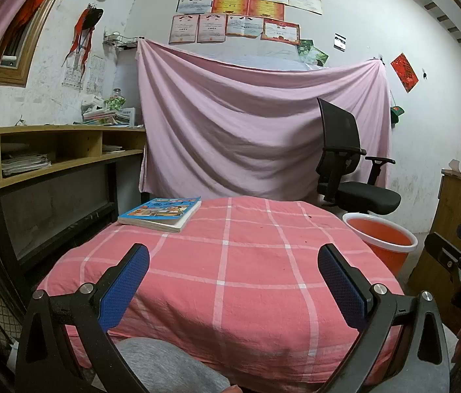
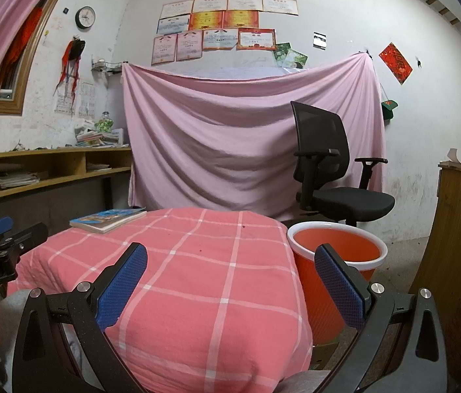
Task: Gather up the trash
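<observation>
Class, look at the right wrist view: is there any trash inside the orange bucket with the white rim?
No: the orange bucket with the white rim shows only its bare orange inner wall.

Wide-spread left gripper [image 1: 233,255] above pink checked table [image 1: 246,281], book [image 1: 161,213], orange bin [image 1: 384,242] beside.
</observation>
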`<state>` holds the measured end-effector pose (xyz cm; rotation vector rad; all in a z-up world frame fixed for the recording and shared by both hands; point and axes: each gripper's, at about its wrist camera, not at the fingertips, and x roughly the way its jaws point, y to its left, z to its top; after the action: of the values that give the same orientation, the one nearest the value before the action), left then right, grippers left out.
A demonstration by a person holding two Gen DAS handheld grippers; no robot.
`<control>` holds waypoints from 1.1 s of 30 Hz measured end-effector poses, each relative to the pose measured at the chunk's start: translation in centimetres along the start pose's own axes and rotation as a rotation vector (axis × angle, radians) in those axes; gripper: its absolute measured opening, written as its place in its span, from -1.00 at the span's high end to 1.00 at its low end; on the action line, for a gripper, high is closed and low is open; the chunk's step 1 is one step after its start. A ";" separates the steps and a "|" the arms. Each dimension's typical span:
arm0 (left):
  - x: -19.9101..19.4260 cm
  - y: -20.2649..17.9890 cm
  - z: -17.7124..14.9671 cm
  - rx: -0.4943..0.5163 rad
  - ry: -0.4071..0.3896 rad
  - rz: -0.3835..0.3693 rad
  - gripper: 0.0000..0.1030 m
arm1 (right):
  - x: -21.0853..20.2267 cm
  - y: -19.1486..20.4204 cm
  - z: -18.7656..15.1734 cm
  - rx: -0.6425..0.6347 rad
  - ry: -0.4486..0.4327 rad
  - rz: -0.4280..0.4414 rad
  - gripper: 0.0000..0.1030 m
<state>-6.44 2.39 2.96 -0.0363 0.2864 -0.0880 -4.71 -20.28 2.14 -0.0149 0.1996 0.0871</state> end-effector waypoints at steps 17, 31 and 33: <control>0.0 0.1 0.0 0.002 0.000 -0.001 -0.96 | 0.1 0.0 -0.3 -0.001 0.004 0.003 -1.00; 0.1 0.1 0.0 0.002 -0.001 -0.001 -0.96 | 0.3 0.1 -0.8 -0.003 0.010 0.008 -1.00; 0.1 0.2 0.0 0.002 0.000 -0.001 -0.96 | 0.2 0.2 -0.9 -0.003 0.011 0.008 -1.00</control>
<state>-6.36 2.55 2.90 -0.0342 0.2864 -0.0894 -4.70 -20.07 1.21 -0.0177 0.2102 0.0954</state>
